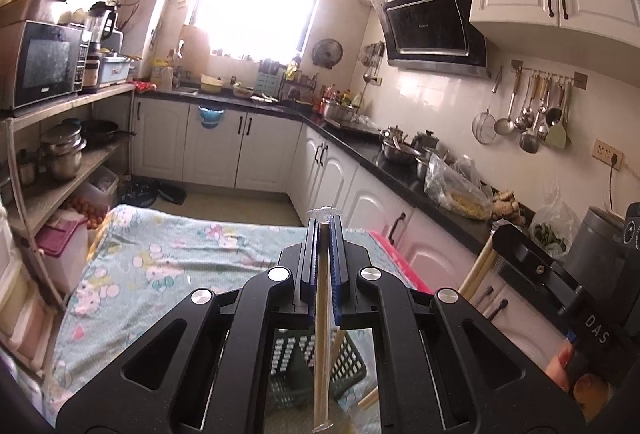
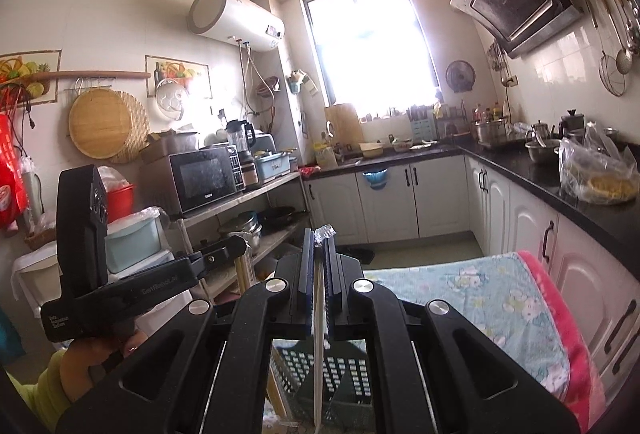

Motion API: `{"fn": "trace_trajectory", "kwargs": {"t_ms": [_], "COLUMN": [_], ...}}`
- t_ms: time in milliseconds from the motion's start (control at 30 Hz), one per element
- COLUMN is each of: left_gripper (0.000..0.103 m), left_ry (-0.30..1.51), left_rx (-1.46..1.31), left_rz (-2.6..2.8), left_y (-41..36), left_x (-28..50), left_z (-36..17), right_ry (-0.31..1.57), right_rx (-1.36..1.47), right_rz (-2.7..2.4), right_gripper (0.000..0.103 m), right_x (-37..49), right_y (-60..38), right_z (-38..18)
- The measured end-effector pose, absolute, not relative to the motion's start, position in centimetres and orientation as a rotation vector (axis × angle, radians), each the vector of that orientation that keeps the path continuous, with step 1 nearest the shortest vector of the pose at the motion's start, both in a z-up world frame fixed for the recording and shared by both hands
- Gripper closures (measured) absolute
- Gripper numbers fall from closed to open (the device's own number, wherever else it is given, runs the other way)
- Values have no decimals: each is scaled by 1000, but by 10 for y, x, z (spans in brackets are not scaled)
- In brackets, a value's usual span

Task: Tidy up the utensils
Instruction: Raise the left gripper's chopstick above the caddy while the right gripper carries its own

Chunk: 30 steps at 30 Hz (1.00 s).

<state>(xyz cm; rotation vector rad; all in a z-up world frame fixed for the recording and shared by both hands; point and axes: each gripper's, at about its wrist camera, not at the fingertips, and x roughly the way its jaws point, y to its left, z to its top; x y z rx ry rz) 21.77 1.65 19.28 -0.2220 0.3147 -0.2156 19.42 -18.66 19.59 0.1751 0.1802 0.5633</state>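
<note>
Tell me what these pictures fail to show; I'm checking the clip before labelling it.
- Basket: both views, mostly behind the gripper bodies; contents hidden.
- Left gripper's wrapped chopsticks: lower end cut off by the frame edge.
- Right gripper's wrapped stick: too thin to identify.

Left gripper [image 1: 324, 222]: raised and pointing toward the far end of the room, jaws closed to a narrow slit with something thin clamped between the blue pads [image 1: 335, 266]. In the right wrist view it appears at near left as a black handle and body, carried by the person's left hand [image 2: 98, 352], whose fingers wrap the grip from below.

Right gripper [image 2: 318, 234]: likewise raised and level, jaws drawn together to a slim gap around a thin item. In the left wrist view its body sits at near right, with the person's right hand [image 1: 568, 366] gripping the handle.
</note>
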Motion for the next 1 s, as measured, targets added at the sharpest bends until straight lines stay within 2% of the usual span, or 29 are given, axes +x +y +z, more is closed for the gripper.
{"fn": "trace_trajectory", "kwargs": {"t_ms": [267, 1000], "left_gripper": [100, 100], "left_ry": [286, 368], "left_rx": [-224, -187], "left_rz": [-171, -145], "left_y": [21, 20], "left_x": [239, 288], "left_z": [198, 138], "right_ry": [158, 245], "right_rx": [151, 100], "right_rz": [514, 403], "right_gripper": [98, 98], "right_x": [211, 263], "right_y": [-182, -156], "right_z": [200, 154]}}
